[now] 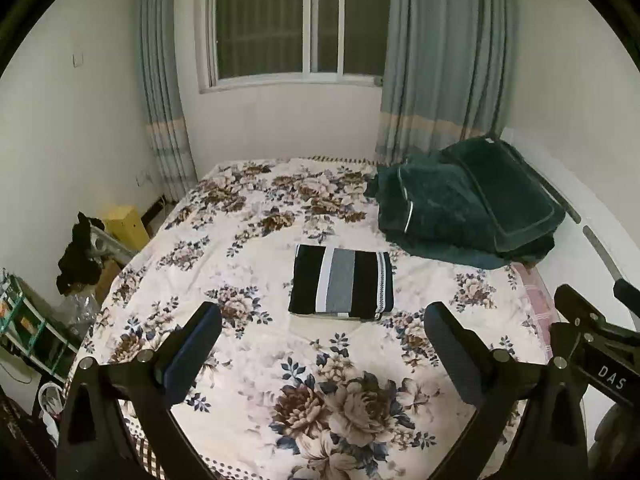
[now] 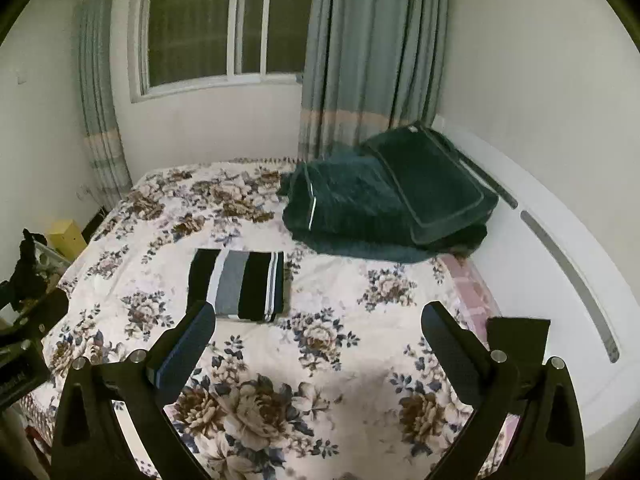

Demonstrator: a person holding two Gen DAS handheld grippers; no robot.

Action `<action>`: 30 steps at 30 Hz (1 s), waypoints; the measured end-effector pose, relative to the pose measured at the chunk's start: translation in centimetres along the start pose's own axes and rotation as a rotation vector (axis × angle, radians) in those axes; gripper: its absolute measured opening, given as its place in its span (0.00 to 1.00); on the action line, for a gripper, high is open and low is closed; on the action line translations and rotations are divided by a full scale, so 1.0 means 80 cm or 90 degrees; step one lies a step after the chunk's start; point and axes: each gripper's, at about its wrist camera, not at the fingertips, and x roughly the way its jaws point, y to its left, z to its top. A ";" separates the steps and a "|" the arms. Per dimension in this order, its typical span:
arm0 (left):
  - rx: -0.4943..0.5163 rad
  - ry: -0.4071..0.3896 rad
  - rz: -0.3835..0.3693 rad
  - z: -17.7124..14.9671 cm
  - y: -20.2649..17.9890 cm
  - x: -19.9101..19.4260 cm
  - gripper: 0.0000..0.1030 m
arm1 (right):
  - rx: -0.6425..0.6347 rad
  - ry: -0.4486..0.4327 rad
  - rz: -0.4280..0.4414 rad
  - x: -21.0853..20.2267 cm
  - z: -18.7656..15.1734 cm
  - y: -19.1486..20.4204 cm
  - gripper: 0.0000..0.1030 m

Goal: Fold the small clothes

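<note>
The striped garment [image 1: 342,285] lay already folded into a flat, tidy rectangle near the middle of the bed, black, white and grey bands running across it, edges squared. In the right wrist view the same piece [image 2: 240,286] sat just beyond the left finger of that gripper. It rested on the floral bedsheet [image 1: 248,248], apart from everything else.

Left gripper [image 1: 322,344] hovered above the sheet, short of the garment, jaws spread wide, nothing between them. Right gripper [image 2: 318,344] likewise wide open and empty, off the cloth and to the garment's right.

Judged step: fold looked finished, hands clear of the piece; either end of task or the gap before another item. No second unfolded small garment was visible on the bed. Next move would call for fetching a new piece, or, if a tighter fold was wanted, pinching both near corners and carrying them over evenly.

Dark green blanket pile [image 1: 468,212] sat at the far right by the wall, well apart. Window [image 1: 296,20] and curtains [image 1: 444,60] behind.
</note>
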 end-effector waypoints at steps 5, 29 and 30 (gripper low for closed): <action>-0.008 -0.019 0.004 -0.001 -0.001 -0.027 1.00 | -0.001 -0.014 0.013 -0.039 0.007 -0.013 1.00; -0.014 -0.045 0.044 -0.015 0.001 -0.074 1.00 | -0.019 -0.025 0.062 -0.065 0.009 -0.016 1.00; -0.014 -0.044 0.043 -0.016 0.002 -0.074 1.00 | -0.018 -0.024 0.062 -0.066 0.008 -0.016 1.00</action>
